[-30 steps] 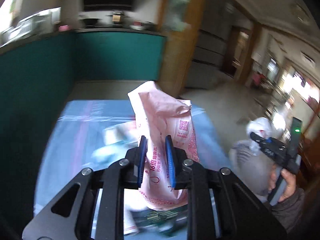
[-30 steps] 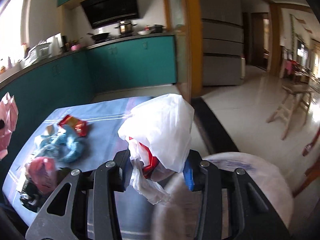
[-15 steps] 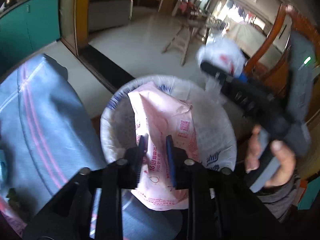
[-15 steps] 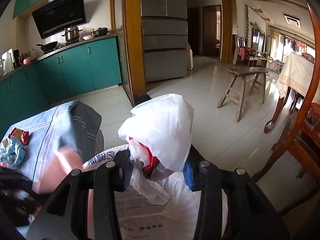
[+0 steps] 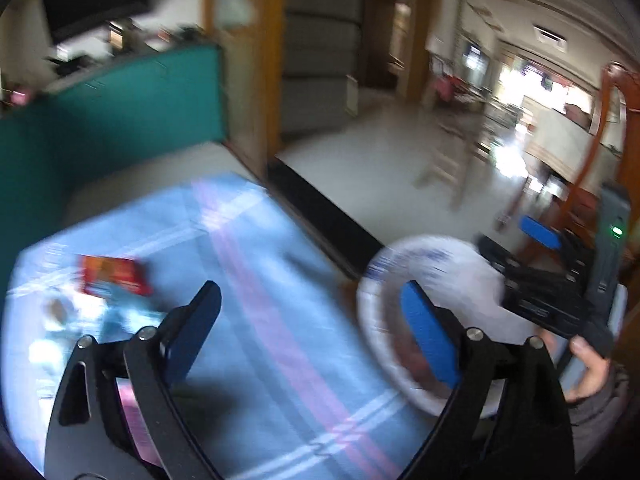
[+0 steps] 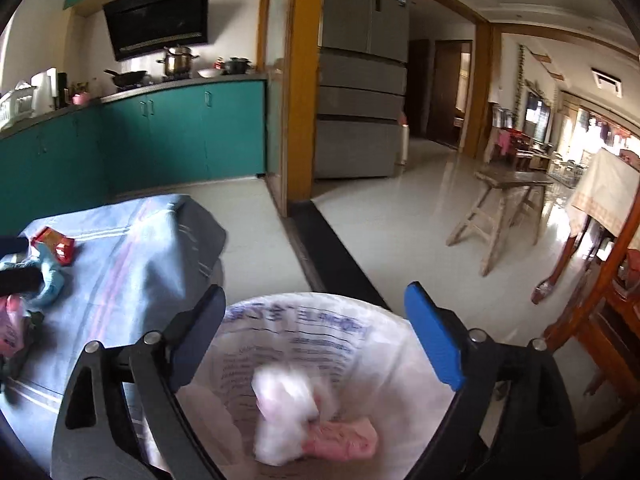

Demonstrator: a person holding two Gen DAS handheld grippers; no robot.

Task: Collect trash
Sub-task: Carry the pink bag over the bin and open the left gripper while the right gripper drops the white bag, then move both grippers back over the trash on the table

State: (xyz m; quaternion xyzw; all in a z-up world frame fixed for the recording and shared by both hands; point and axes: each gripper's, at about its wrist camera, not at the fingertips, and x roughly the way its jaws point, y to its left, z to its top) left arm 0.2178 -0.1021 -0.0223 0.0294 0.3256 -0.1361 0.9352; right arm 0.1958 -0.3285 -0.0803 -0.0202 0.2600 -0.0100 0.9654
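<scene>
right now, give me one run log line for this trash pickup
left tongs: opening, empty, over table | right tongs: opening, empty, over trash bag | white bag and pink bag in trash bag | red wrapper on table

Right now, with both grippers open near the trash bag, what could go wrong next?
1. The white bag is blurred mid-drop in the trash bag; it might catch on the rim.
2. The red wrapper and blue wrapper remain on the tablecloth; the opening left gripper looks blurred and may misjudge them.
</scene>
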